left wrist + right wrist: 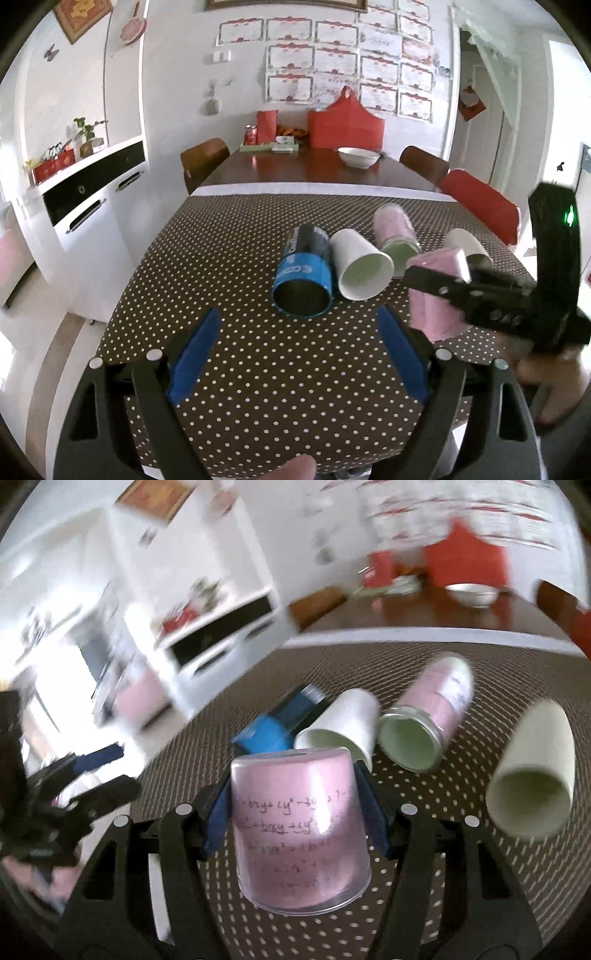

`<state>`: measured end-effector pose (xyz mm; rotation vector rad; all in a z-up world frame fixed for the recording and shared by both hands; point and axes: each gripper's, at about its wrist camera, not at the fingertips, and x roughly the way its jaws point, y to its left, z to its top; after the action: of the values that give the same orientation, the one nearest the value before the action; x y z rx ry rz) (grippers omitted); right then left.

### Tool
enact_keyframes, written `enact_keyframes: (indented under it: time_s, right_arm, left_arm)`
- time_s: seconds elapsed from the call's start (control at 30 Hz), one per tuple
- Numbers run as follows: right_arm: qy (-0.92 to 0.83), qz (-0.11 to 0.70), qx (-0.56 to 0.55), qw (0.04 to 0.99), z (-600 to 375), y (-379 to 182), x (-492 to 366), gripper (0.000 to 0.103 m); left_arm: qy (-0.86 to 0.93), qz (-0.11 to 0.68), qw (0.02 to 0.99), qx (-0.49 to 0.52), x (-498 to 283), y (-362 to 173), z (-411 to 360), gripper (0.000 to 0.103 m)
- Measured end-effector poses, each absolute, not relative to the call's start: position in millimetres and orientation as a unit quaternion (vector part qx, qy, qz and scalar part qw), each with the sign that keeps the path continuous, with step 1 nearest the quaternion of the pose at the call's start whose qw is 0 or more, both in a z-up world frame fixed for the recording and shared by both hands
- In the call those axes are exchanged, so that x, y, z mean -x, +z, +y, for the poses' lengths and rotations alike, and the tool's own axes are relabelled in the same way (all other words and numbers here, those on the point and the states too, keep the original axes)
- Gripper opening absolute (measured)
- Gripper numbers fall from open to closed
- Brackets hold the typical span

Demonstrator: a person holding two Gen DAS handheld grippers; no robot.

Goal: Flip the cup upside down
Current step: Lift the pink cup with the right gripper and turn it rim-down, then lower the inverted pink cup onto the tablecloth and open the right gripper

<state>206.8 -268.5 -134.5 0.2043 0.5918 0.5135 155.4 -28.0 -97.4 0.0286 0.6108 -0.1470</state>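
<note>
My right gripper [295, 805] is shut on a pink cup with handwriting [295, 834], held mouth down and base up, just above the dotted cloth. The same cup [436, 295] and right gripper [443, 280] show at the right of the left wrist view. My left gripper [299, 354] is open and empty, low over the cloth. Lying on their sides ahead are a blue cup [303, 273], a white paper cup [360, 264], a second pink cup [397, 236] and another white cup [467, 247].
The cups lie on a brown polka-dot tablecloth [229, 266]. Beyond it the wooden table holds a white bowl [358, 157], a red bag [345, 123] and a soda can [250, 134]. Chairs stand on both sides; a white cabinet [85, 206] is left.
</note>
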Motion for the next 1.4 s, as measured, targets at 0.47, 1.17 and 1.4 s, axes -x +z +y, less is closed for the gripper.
enact_keyframes:
  time_s: [0.47, 1.17, 1.4]
  right_arm:
    - [0.125, 0.261, -0.082, 0.954, -252, -179, -192, 0.061]
    - [0.098, 0.241, -0.090, 0.961, -272, -155, -136, 0.097]
    - [0.062, 0.230, -0.091, 0.967, -283, -119, -106, 0.097]
  left_arm:
    - [-0.081, 0.297, 0.951, -0.023, -138, -101, -32, 0.085]
    - [-0.079, 0.266, 0.960, -0.022, -102, -90, -35, 0.085]
    - [-0.054, 0.230, 0.971, -0.041, -77, -75, -38, 0.090]
